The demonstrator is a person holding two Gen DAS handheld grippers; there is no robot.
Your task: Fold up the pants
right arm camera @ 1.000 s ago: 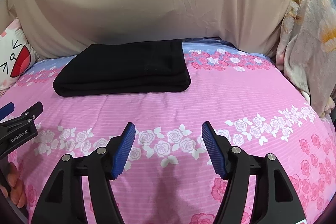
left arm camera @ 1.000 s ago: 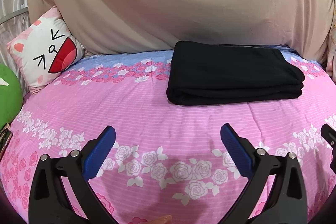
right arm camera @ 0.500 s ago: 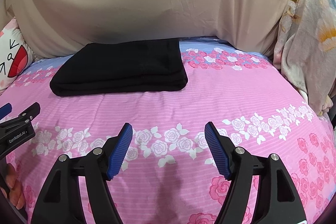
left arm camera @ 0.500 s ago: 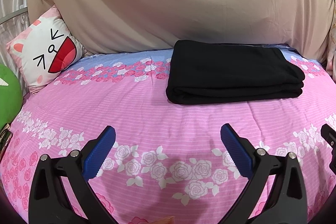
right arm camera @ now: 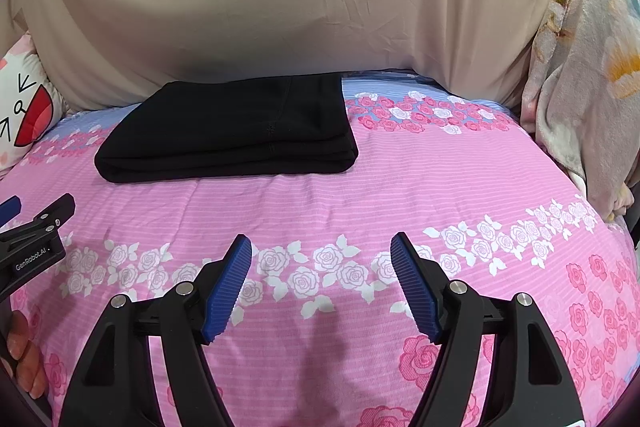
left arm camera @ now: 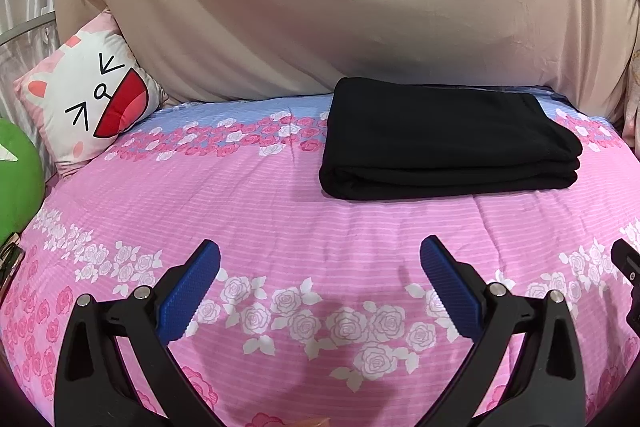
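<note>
Seemingly the folding is finished; best move, I judge, is to keep both claws off the cloth so the stack stays square; left gripper [left arm camera: 320, 259] jaws spread wide, holding nothing; right gripper [right arm camera: 321, 255] likewise spread and empty, well short of the pants [left arm camera: 448, 139]; pants black, folded into a tidy layered rectangle, lying at the far side of the pink flowered bedspread [left arm camera: 240, 211], near the beige curtain [left arm camera: 340, 7].

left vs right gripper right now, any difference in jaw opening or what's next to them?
The left gripper has its blue pads spread wider than the right gripper. The left one points at bedspread beside the folded black pants; the right one has them ahead and leftward. Shared: both open, empty, over the pink rose-print bedspread, clear of the pants.
</note>
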